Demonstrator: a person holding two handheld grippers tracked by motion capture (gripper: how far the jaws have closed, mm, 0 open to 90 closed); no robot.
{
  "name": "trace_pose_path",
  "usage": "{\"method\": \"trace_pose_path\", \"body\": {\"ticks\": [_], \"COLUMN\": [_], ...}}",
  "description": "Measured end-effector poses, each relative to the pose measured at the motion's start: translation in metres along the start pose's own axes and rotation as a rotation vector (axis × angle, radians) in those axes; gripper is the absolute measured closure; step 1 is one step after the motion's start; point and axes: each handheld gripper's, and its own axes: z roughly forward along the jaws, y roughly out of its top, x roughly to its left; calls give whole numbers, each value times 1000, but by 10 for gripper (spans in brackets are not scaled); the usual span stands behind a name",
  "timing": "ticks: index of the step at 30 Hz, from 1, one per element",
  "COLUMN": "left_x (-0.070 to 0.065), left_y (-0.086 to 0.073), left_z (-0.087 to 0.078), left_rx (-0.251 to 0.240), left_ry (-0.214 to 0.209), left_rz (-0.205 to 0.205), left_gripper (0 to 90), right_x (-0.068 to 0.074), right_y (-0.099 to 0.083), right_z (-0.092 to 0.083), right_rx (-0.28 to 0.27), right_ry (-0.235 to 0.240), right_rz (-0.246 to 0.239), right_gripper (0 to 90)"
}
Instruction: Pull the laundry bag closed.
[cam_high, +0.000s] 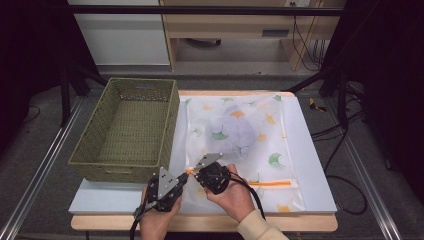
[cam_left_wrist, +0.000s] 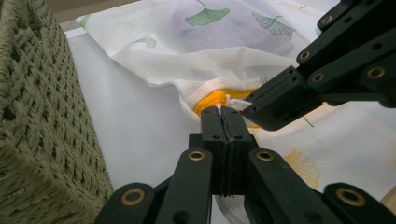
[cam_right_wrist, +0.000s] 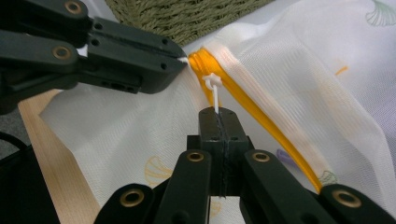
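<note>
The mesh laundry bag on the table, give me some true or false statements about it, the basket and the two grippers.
1. The right gripper is shut on the white zipper pull. True.
2. The mesh laundry bag lies inside the woven basket. False: it lies flat on the table, right of the basket.
3. The left gripper is shut on the bag's fabric at the end of the orange zipper. True.
4. The zipper is blue. False: it is orange.
5. The basket holds folded clothes. False: it holds nothing.
</note>
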Motion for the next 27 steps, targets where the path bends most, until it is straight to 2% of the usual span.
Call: {"method": "trace_pose_path", "body": {"ticks": [13,27], "left_x": [3,5], "left_y": [-3,-6], "left_z": [-1,1], "left_rx": [0,13], "left_ry": [-1,-8], "left_rz": [-12,-17], "left_gripper": [890,890], "right_x": [-7,-10], "right_y": [-11,-14], "right_z": [4,6], "right_rx": [37,43], "right_ry": [-22,-19], "right_rz": [18,18], "right_gripper": [900,900]}}
